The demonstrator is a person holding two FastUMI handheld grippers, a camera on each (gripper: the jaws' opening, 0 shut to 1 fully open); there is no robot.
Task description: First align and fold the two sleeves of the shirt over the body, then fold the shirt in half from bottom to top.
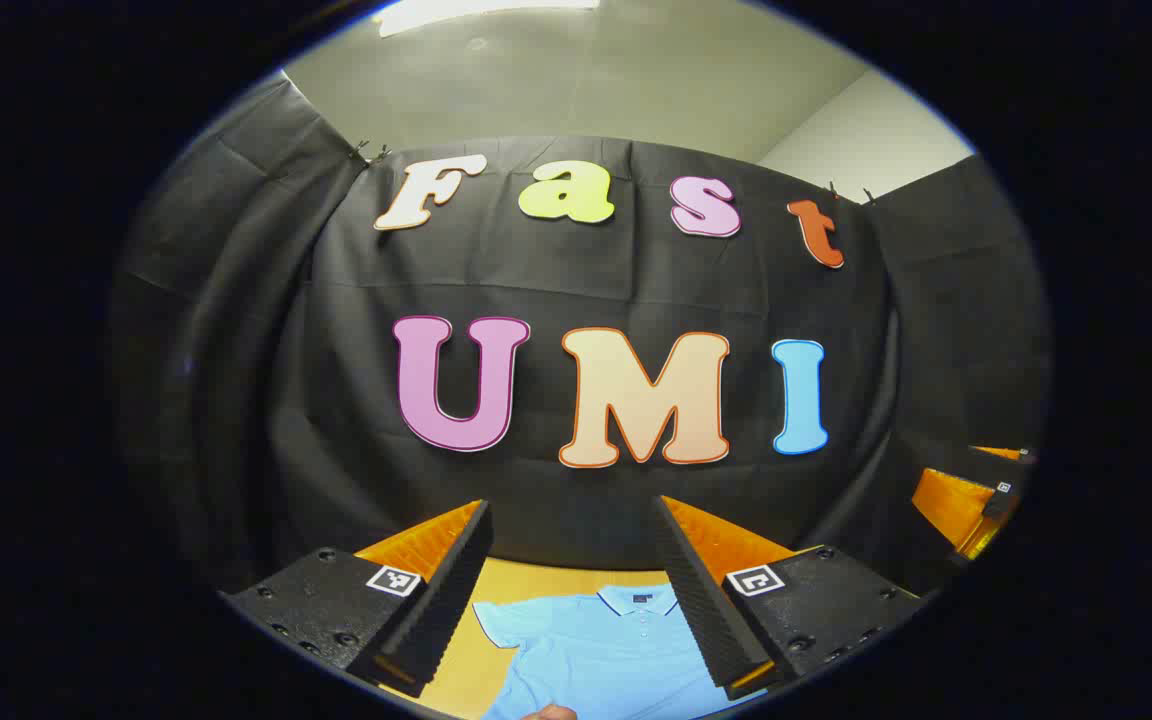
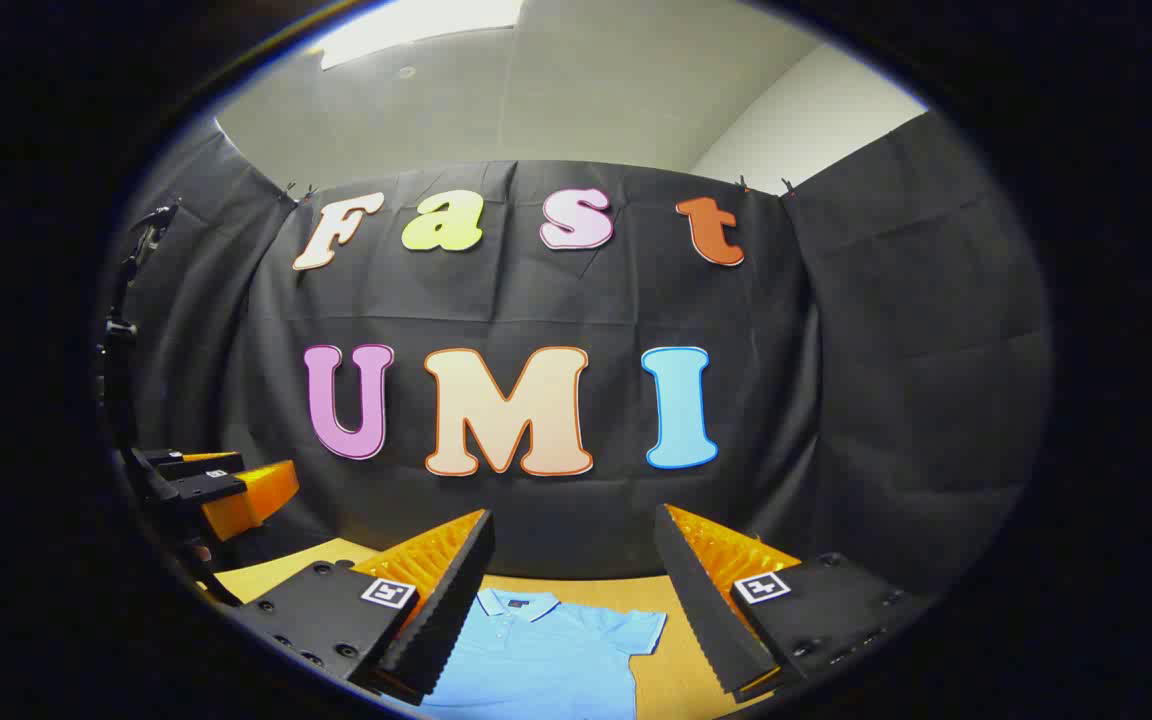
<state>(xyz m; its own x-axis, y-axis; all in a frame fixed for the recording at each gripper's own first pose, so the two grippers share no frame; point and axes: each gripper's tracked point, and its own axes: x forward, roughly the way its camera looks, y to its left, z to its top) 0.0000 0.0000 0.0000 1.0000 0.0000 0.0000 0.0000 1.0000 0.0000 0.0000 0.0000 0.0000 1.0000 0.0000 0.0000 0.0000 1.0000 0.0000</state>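
Note:
A light blue polo shirt lies flat on the wooden table, collar toward the far wall, short sleeves spread out. In the left gripper view my left gripper hangs open above the shirt, its jaws wide apart with nothing between them. In the right gripper view the same shirt lies below my right gripper, which is also open and holds nothing. The right gripper shows at the far right of the left gripper view, and the left gripper at the far left of the right gripper view.
The black cloth wall closes off the back and both sides of the booth. Bare table lies beside the shirt's sleeve. A fingertip pokes in at the bottom edge of the left gripper view. A dark stand rises at the far left.

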